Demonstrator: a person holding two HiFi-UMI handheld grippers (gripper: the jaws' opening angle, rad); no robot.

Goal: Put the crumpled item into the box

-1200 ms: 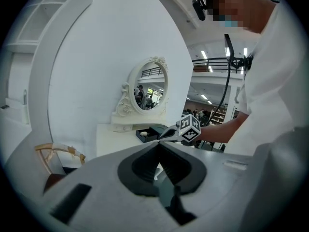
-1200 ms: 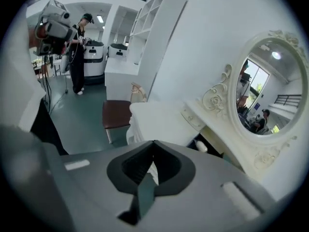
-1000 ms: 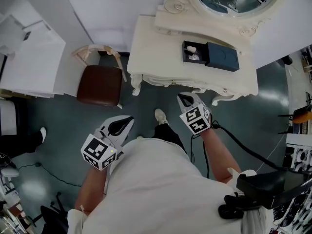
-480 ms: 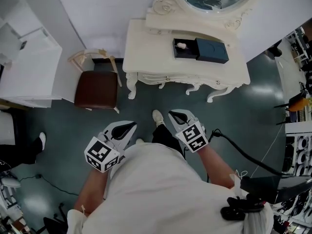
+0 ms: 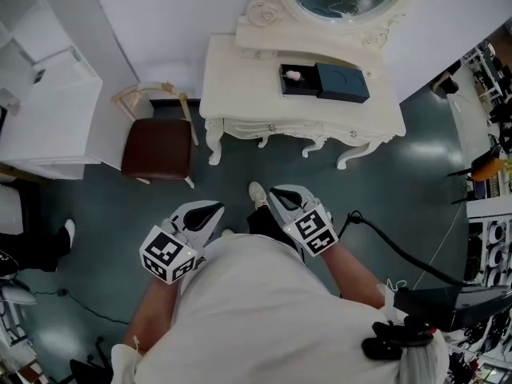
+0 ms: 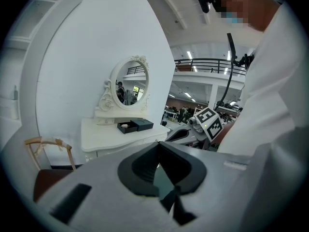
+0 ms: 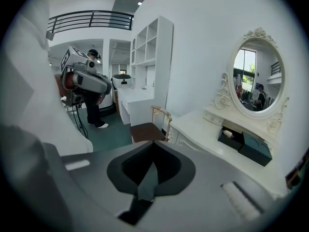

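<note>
Well ahead of both tongs in the head view, the open dark box (image 5: 306,85) sits on the white desk (image 5: 240,86). A small pale crumpled item (image 5: 294,75) already lies inside it, and its lid (image 5: 342,82) touches it on the right, so the pair runs crosswise. The right tongs (image 5: 277,193) hang nearer it than the left tongs (image 5: 213,207). Left gripper view: jaws together, nothing between them, box far ahead and slightly left. Right gripper view: jaws pressed together and empty, box ahead to the right.

The person holds both grippers low, close to the body, pointing forward. The left gripper (image 5: 206,209) has its jaws pressed together, holding nothing. The right gripper (image 5: 282,195) is the same.
</note>
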